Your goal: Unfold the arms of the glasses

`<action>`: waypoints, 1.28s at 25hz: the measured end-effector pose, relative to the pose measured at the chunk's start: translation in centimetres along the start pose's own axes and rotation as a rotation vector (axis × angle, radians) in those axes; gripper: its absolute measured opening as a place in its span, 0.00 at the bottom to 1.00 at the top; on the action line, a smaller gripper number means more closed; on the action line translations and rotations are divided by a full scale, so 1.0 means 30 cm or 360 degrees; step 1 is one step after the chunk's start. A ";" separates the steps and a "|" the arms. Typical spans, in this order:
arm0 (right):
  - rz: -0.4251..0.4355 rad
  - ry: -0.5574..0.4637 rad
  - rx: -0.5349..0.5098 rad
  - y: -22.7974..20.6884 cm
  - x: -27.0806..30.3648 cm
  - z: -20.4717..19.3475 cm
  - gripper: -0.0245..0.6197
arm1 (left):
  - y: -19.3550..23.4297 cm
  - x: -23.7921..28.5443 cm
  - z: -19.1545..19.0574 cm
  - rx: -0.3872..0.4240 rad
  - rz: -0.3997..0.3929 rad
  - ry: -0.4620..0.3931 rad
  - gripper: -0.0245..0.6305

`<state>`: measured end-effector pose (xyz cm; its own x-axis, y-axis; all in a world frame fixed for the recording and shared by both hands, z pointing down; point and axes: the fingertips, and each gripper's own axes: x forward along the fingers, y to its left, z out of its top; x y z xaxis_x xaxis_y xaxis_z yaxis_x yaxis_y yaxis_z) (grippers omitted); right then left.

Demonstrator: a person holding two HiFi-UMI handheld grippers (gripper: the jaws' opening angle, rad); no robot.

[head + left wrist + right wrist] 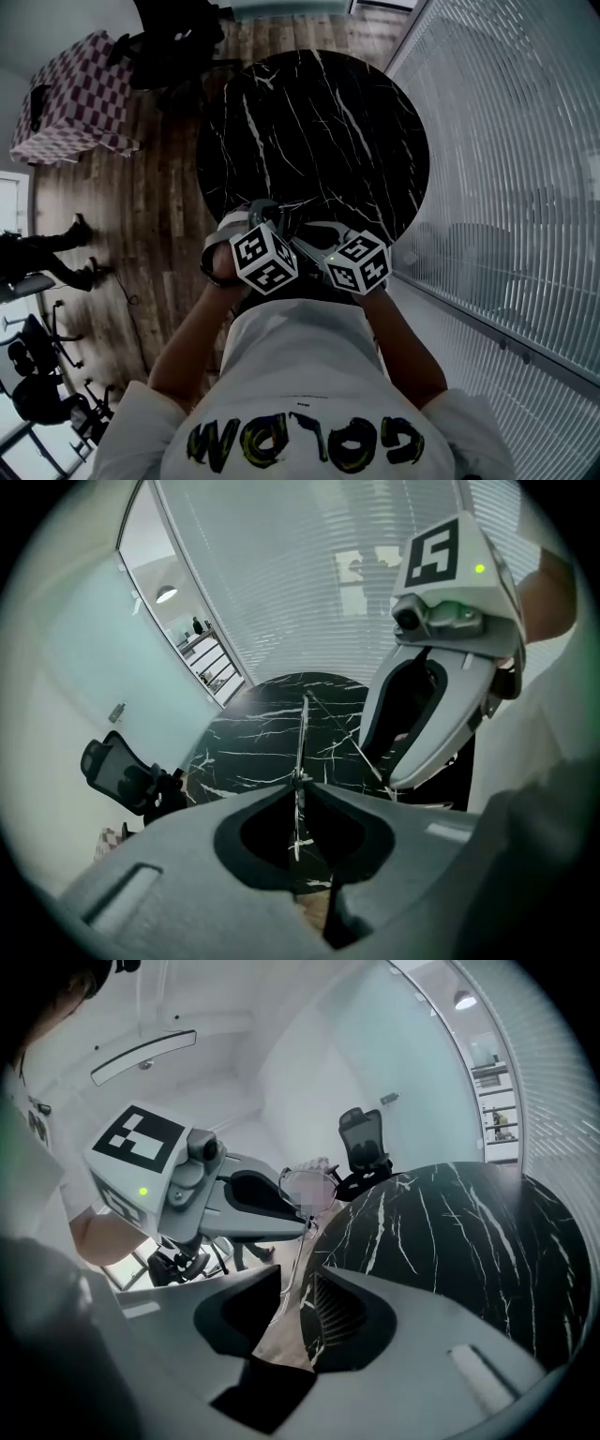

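My left gripper is pinched nearly closed on a thin wire part of the glasses, right at what looks like a hinge, though I can't be sure which part it is. My right gripper has its jaws apart. One thin arm runs down through the gap, and neither pad presses on it. Both tools sit close together over the near edge of the table, so the glasses hang in the air above that edge, not resting on the table top.

I judge the unfolding to be under way, not finished: the left side is the anchor and the right is placed to work an arm. Next I'd want the right jaws to close gently on that arm, then swing it outward about the hinge while the left holds firm. The wire is fine — a light, slow pull with no twist, or it could bend or slip out.
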<state>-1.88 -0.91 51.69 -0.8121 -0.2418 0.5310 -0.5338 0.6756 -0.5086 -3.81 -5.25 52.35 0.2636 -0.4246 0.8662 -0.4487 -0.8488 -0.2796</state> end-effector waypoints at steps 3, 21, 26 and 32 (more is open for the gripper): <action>-0.0058 -0.0004 0.0005 0.006 0.009 0.021 0.27 | 0.003 -0.011 -0.004 0.0027 0.0019 0.0043 0.09; -0.0456 0.0343 -0.0399 -0.080 0.023 -0.080 0.19 | -0.034 0.054 -0.082 -0.0006 -0.0015 0.0192 0.09; -0.0544 0.0427 -0.0515 -0.104 0.001 -0.089 0.17 | -0.024 0.064 -0.098 -0.0019 -0.0038 0.0232 0.09; -0.0622 0.0474 -0.0589 -0.142 -0.008 -0.109 0.16 | -0.027 0.085 -0.140 -0.0029 -0.0061 0.0280 0.09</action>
<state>1.37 -1.43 55.94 -0.4437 -0.3516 0.8243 -0.6181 0.7861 0.0027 -6.37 -4.32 56.53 0.1280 -0.3293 0.9355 -0.4569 -0.8568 -0.2390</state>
